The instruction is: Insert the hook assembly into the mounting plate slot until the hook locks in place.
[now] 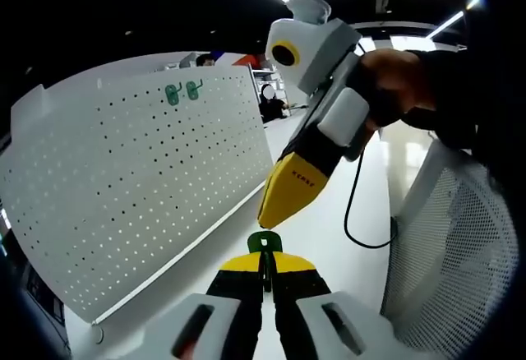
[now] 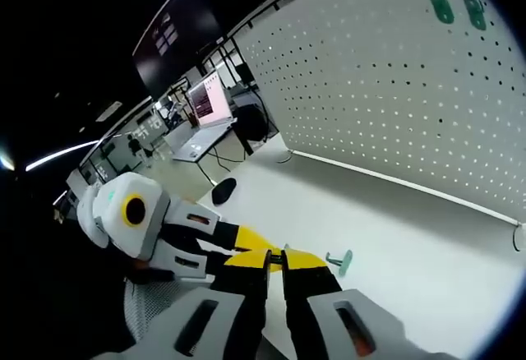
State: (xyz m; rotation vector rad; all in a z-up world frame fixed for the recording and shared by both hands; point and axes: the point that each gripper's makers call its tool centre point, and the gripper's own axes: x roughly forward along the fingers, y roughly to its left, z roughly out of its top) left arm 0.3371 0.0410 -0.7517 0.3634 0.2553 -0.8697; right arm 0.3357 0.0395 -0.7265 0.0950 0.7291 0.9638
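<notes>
Gripping a green hook [image 1: 265, 242] in the left gripper [image 1: 265, 255]: jaws pinched nearly together, only the hook's flat green head sticking out above the yellow tips. Left gripper view looks at the white pegboard [image 1: 140, 187], standing upright on the white table [image 1: 329, 245]. Two more green hooks [image 1: 182, 91] already sit side by side in the board's top rows, well apart from the held one. Held hook is off the board, out in front of its lower edge.

Right gripper [image 1: 279, 204] enters the left gripper view from the pegboard's far side, held by a person's hand [image 1: 394, 89]. Yellow tips point down at the held hook, just above it; contact unclear. A black cable [image 1: 355, 212] loops down from it.

Right gripper view: own jaws [image 2: 276, 261] look closed tip to tip, nothing visible between them, though I cannot tell for sure. Left gripper [image 2: 246, 255] comes in beside them, tips almost meeting. A separate green hook [image 2: 339, 261] lies loose on the table just beside the right tips, away from the pegboard [image 2: 394, 80]. That view also has the two mounted hooks [image 2: 456, 8] at the board's top edge, plus desks and a monitor [image 2: 209, 101] in the room behind.

White mesh chair back [image 1: 452, 253] sits opposite the pegboard in the left gripper view.
</notes>
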